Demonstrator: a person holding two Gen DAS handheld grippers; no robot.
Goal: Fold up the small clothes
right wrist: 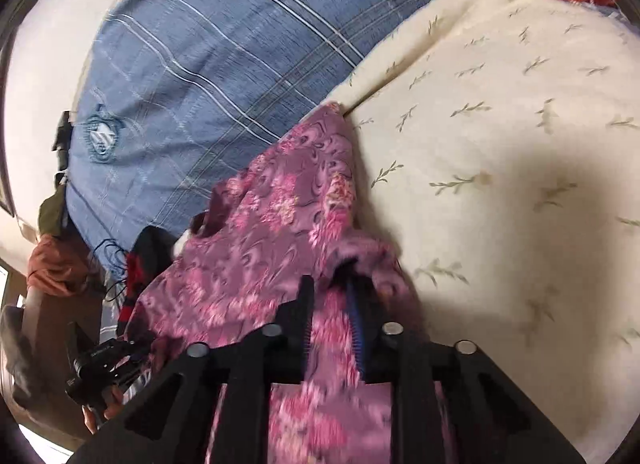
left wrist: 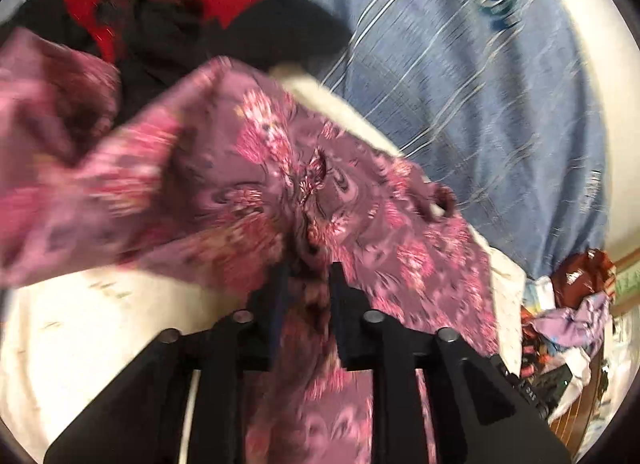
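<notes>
A purple garment with pink flowers [left wrist: 224,184] is held up over a cream bedsheet [left wrist: 80,336]. My left gripper [left wrist: 310,268] is shut on a bunched fold of it. The garment spreads left and right of the fingers and is blurred. In the right wrist view the same purple floral garment [right wrist: 260,240] hangs from my right gripper [right wrist: 330,282], which is shut on its edge. The left gripper [right wrist: 100,360] shows there at the lower left, beside the cloth.
A black and red garment [left wrist: 200,16] lies behind the purple one. A blue striped bedcover [left wrist: 480,96] [right wrist: 208,56] covers the far side. The cream sheet with leaf print [right wrist: 500,144] lies to the right. A heap of clothes [left wrist: 572,296] sits at the bed's edge.
</notes>
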